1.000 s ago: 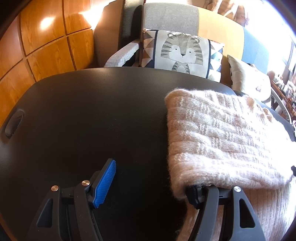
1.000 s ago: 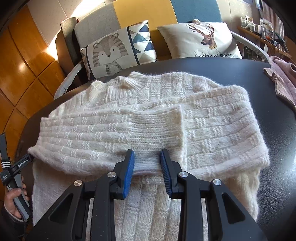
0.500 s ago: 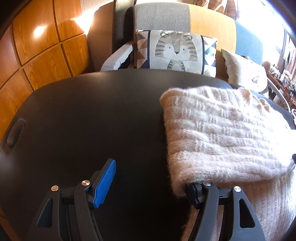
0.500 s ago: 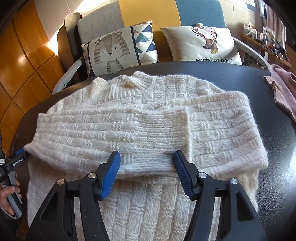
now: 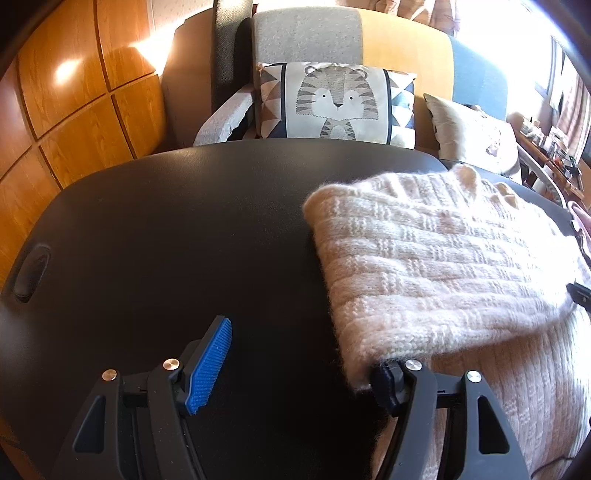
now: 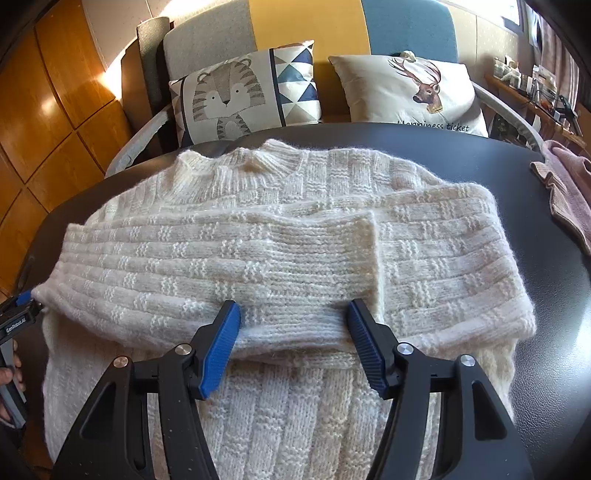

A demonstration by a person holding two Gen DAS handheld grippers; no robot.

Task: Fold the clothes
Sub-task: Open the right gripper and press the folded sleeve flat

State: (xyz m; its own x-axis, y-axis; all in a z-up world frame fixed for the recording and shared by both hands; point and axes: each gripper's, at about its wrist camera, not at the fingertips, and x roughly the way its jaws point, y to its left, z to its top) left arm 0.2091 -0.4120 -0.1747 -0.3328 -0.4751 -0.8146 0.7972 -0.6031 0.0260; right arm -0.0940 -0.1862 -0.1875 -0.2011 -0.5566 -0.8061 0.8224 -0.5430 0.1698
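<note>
A big cream sweater lies flat on the black desk. Its neck points to the far side, toward the sofa. Both sleeves are folded across the front of it, one on top of the other. The top sleeve ends in a cuff near the middle of the sweater.

The right gripper is over the near edge of the folded sleeves. Its two blue pads stand wide apart. The thick roll of sleeve sits between them, but the pads do not squeeze it.

The left gripper is at the left side of the sweater. Its pads are far apart too. One blue pad hangs over the bare desk. The other pad is tucked under the fuzzy corner of the folded sleeve, so it is mostly hidden. Nothing is pinched between them. In the right wrist view, this gripper peeks in at the left edge, with a hand holding it.

A tiger pillow and a deer pillow lean on the sofa behind the desk. A pink knit piece lies on the far right of the desk, apart from the sweater. Shiny wood panels are on the left wall.
</note>
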